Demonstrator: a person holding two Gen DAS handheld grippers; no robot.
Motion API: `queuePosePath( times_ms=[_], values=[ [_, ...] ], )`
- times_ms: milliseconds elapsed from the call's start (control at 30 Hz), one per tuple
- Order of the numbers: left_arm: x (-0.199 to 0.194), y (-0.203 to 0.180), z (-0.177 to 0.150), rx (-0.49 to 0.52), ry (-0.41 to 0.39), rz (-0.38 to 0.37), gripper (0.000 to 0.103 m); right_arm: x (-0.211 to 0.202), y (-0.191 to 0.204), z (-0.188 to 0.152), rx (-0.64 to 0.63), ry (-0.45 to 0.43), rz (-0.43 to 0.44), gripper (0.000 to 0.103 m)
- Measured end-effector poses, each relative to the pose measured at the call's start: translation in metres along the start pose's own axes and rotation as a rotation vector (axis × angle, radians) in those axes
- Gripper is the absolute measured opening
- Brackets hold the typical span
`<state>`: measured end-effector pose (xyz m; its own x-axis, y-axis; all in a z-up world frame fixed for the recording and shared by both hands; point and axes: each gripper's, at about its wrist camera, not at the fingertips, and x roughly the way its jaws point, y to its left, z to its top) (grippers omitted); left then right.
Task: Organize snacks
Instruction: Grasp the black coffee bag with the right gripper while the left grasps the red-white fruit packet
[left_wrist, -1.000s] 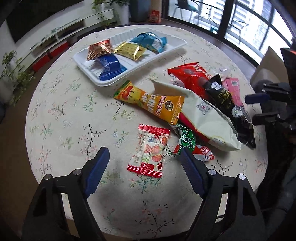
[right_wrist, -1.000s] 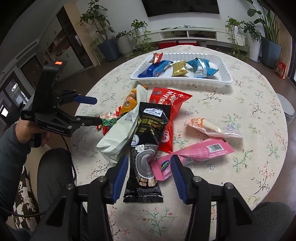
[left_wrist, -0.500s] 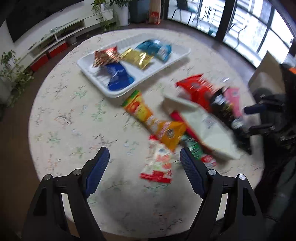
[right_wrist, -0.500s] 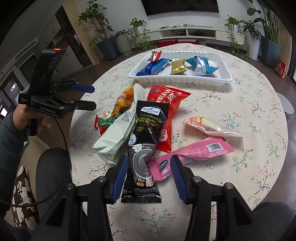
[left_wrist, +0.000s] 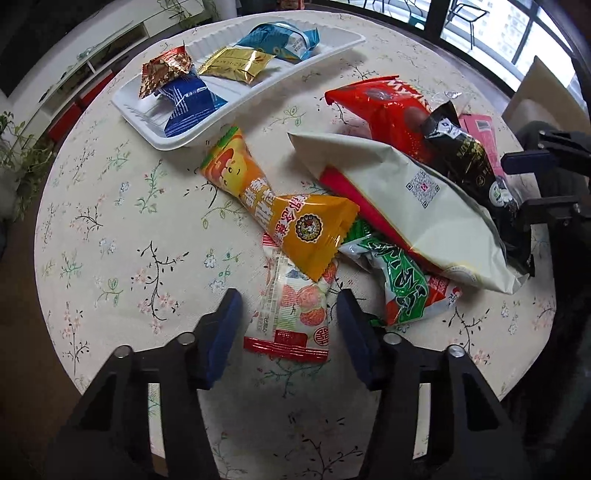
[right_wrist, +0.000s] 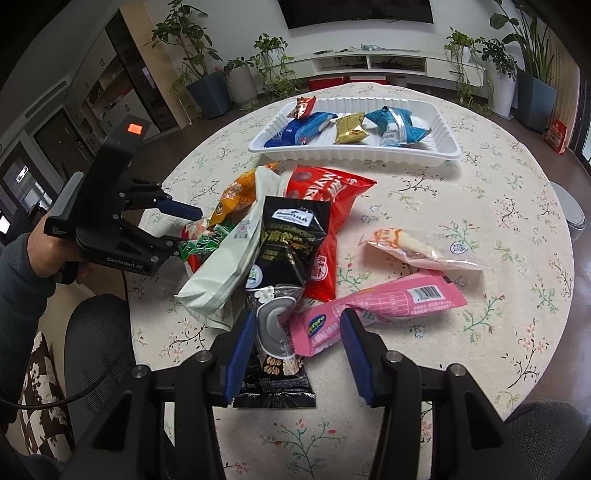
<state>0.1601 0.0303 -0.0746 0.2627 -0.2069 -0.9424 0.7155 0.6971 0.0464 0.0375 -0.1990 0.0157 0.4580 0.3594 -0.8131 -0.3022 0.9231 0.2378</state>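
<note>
Left gripper (left_wrist: 290, 325) jaws have just been closing, now straddling the small red-and-white crinkly plastic candy packet (left_wrist: 291, 314), pads not yet pressing. Packet lies flat on the floral-cloth table (left_wrist: 110, 240), long axis running away from the jaws, far end under the glossy orange snack bag (left_wrist: 284, 210). Right gripper (right_wrist: 297, 338) jaws apart, idle over the black foil pouch (right_wrist: 284, 251). White ribbed plastic tray (left_wrist: 155, 136) beyond.

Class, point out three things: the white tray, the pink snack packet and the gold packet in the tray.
white tray (right_wrist: 354, 155), right wrist view, front rim.
pink snack packet (right_wrist: 388, 304), right wrist view, middle.
gold packet (left_wrist: 236, 64), left wrist view, centre.
</note>
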Motion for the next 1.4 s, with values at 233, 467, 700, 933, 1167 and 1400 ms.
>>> queuePosePath(
  times_ms=[233, 467, 700, 933, 1167, 1400],
  values=[
    [0.000, -0.010, 0.006, -0.001, 0.023, 0.019, 0.038, 0.000, 0.008, 0.009, -0.014, -0.010, -0.015, 0.052],
    [0.000, -0.016, 0.009, -0.050, 0.049, 0.030, 0.038, 0.013, 0.014, 0.016, -0.022, 0.033, -0.039, 0.052],
    [-0.002, -0.021, 0.005, -0.097, 0.035, 0.043, 0.038, 0.030, 0.021, 0.018, -0.049, 0.083, -0.050, 0.051],
    [-0.006, -0.022, -0.002, -0.107, 0.014, 0.047, 0.033, 0.036, 0.017, 0.012, -0.036, 0.115, -0.026, 0.032],
    [-0.010, -0.022, -0.014, -0.146, -0.021, 0.024, 0.031, 0.021, 0.011, 0.009, -0.012, 0.077, -0.019, 0.024],
    [-0.019, -0.018, -0.029, -0.186, -0.048, 0.020, 0.030, 0.007, 0.004, 0.006, 0.029, 0.043, 0.020, 0.023]
  ],
)
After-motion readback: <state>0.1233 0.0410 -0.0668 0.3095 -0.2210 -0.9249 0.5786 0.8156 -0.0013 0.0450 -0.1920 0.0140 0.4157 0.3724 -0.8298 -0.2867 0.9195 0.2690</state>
